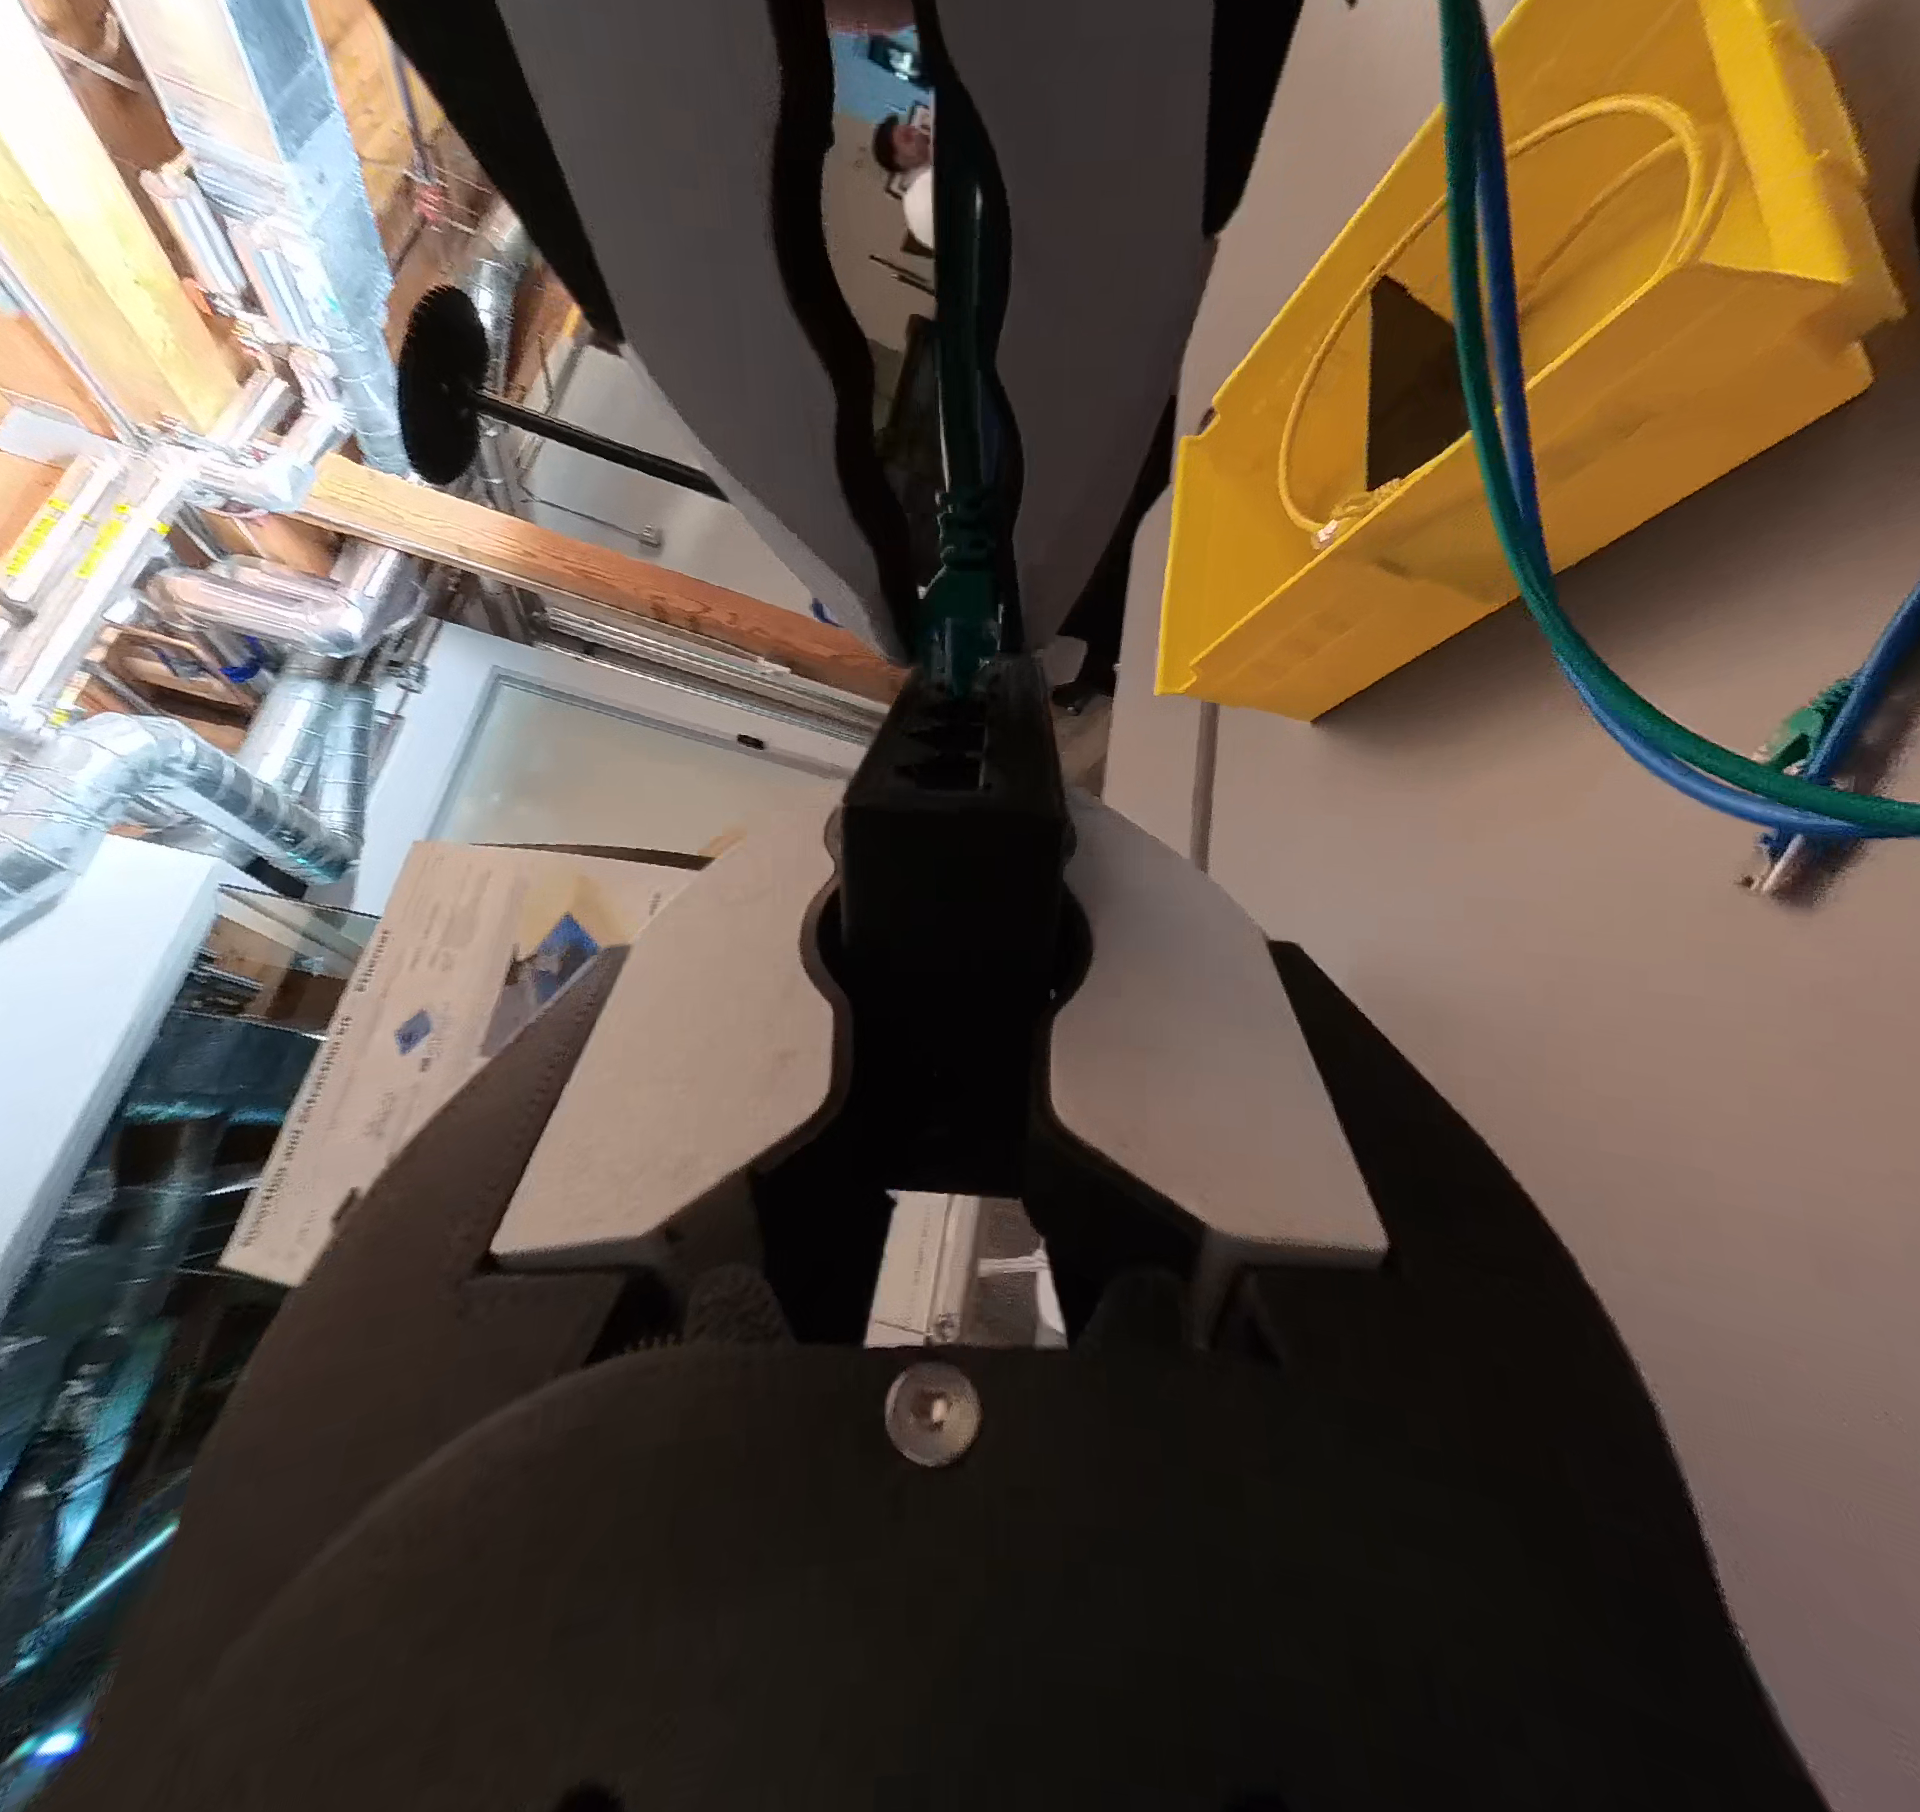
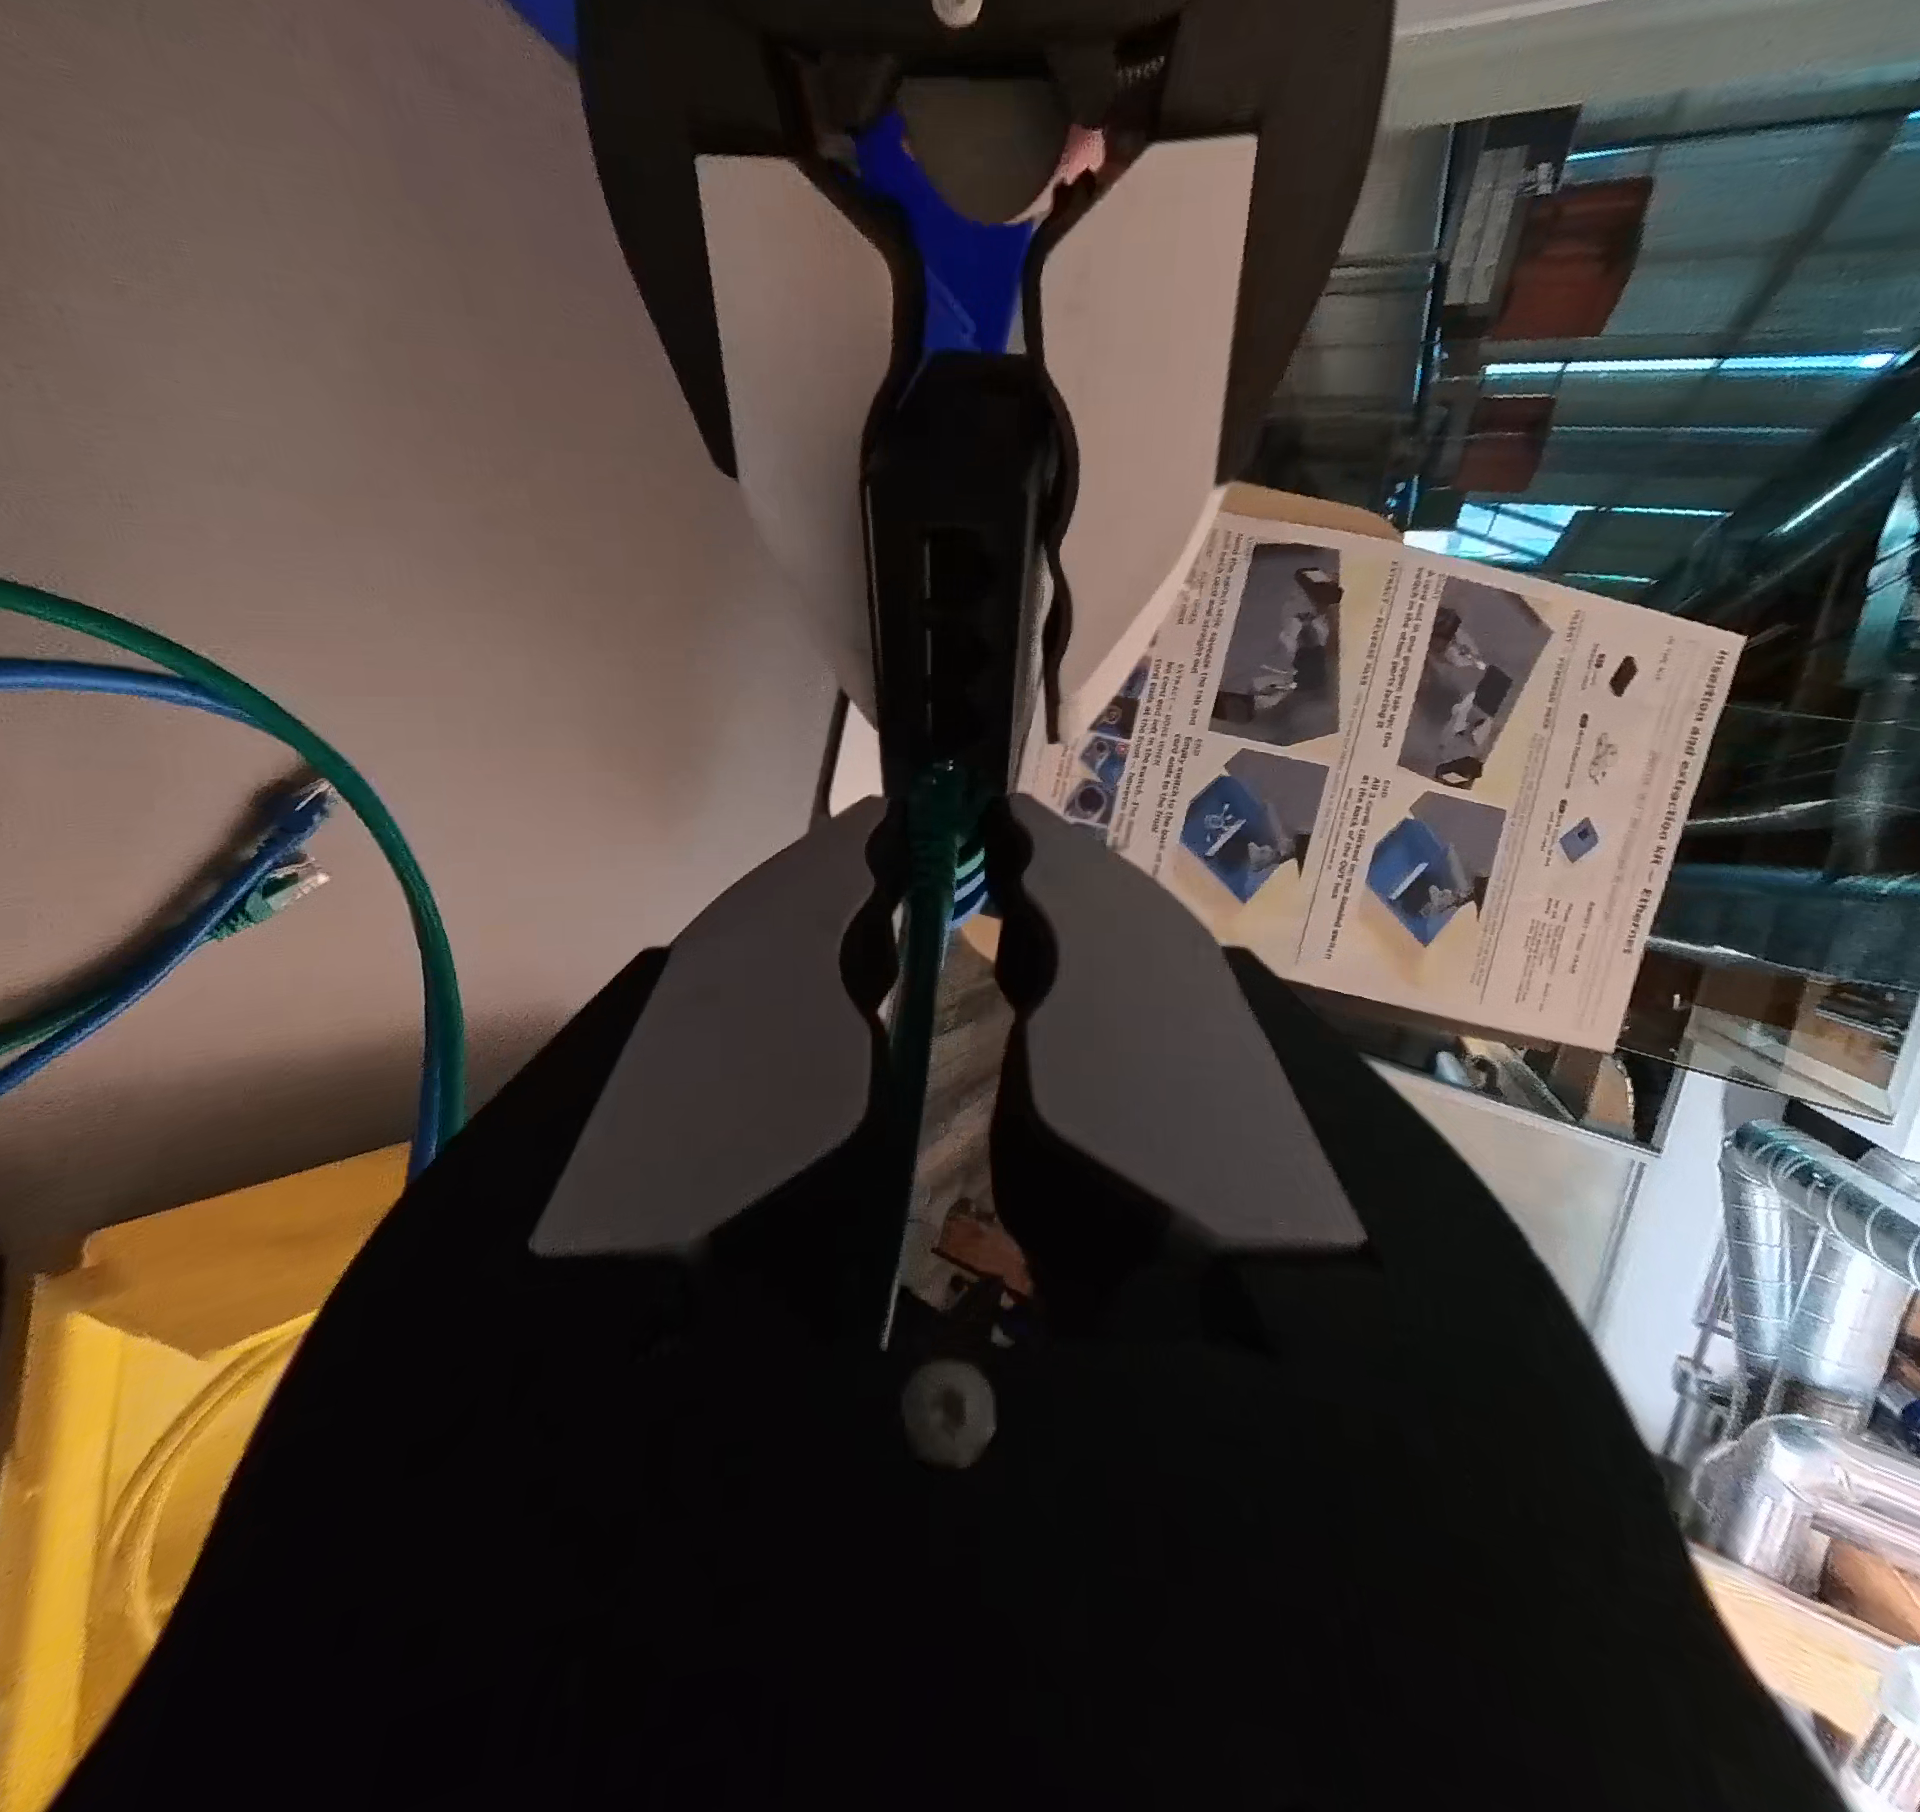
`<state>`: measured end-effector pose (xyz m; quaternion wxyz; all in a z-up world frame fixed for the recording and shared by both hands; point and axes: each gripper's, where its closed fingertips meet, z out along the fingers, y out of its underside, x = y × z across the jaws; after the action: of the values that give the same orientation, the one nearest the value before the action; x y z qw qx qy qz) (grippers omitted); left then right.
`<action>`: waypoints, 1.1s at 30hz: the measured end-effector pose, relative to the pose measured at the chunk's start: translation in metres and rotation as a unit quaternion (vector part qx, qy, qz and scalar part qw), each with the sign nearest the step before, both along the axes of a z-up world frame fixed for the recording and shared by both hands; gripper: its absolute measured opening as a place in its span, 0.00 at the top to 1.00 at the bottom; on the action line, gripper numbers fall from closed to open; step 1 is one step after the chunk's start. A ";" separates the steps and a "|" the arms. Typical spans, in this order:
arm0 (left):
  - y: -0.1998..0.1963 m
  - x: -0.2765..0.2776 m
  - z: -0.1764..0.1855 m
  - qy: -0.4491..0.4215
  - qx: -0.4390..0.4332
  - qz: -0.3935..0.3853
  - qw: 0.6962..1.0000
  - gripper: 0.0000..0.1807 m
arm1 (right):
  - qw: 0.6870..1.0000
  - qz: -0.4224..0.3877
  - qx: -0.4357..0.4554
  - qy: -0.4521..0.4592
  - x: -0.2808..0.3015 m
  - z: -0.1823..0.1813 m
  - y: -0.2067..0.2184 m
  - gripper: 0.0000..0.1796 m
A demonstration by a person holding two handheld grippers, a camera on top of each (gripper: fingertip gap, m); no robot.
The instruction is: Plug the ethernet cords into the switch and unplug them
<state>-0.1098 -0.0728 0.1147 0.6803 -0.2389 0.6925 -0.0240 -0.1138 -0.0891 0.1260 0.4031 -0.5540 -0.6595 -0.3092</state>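
My left gripper (image 1: pixel 951 848) is shut on the black switch (image 1: pixel 951 952) and holds it above the table with the port row facing away from me. My right gripper (image 2: pixel 940 827) is shut on a green ethernet cord (image 2: pixel 920 983) just behind its plug (image 2: pixel 940 791). The plug's tip sits at the end port of the switch (image 2: pixel 956 567); how deep it is in I cannot tell. In the left wrist view the right gripper (image 1: pixel 961 609) comes in from the top with the green plug (image 1: pixel 961 609). In the right wrist view the left gripper (image 2: pixel 956 682) comes in from the top.
A yellow bin (image 1: pixel 1558 308) with a coiled yellow cable (image 1: pixel 1351 328) lies on the grey table (image 1: pixel 1455 1035). A blue cord (image 1: pixel 1512 412) and the green cord's slack (image 1: pixel 1465 204) trail across it, with loose plugs (image 2: pixel 281 879) nearby. A printed sheet (image 2: pixel 1403 775) stands behind. Less than 4 cm separates the two grippers' tips.
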 end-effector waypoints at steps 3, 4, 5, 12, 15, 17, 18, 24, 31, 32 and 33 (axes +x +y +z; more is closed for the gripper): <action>0.003 -0.003 0.001 0.000 -0.009 0.004 1.000 0.82 | 1.000 0.004 0.003 0.013 -0.002 0.000 0.004 0.91; 0.005 -0.006 0.005 -0.010 -0.004 0.008 1.000 0.83 | 0.999 0.014 0.022 0.026 -0.004 0.004 0.007 0.91; 0.006 -0.007 0.007 -0.015 0.000 0.011 1.000 0.83 | 0.998 0.025 0.048 0.032 -0.006 0.008 0.009 0.91; 0.003 -0.007 0.009 -0.026 0.000 -0.002 1.000 0.82 | 0.997 0.026 0.071 0.018 -0.006 0.008 0.011 0.90; 0.001 -0.008 0.010 -0.026 -0.005 -0.009 1.000 0.84 | 0.997 0.027 0.066 0.017 -0.007 0.009 0.009 0.91; 0.001 -0.009 0.013 -0.032 -0.004 -0.007 0.999 0.82 | 0.997 0.031 0.073 0.014 -0.008 0.011 0.008 0.91; 0.001 -0.009 0.014 -0.033 -0.003 -0.006 0.999 0.82 | 0.996 0.031 0.078 0.017 -0.009 0.013 0.008 0.91; 0.002 -0.012 0.017 -0.041 -0.005 -0.002 0.999 0.84 | 0.994 0.030 0.100 0.021 -0.011 0.017 0.009 0.90; 0.004 -0.014 0.019 -0.043 -0.011 0.001 0.999 0.82 | 0.993 0.028 0.116 0.010 -0.013 0.020 0.010 0.91; 0.005 -0.014 0.019 -0.044 -0.007 0.003 0.999 0.83 | 0.993 0.027 0.117 0.008 -0.013 0.020 0.010 0.91; 0.006 -0.015 0.021 -0.048 0.001 0.008 0.999 0.83 | 0.993 0.026 0.118 0.005 -0.014 0.021 0.011 0.92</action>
<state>-0.1247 -0.0671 0.1357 0.7134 -0.2418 0.6570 -0.0295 -0.1274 -0.0784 0.1466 0.4769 -0.4867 -0.6305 -0.3719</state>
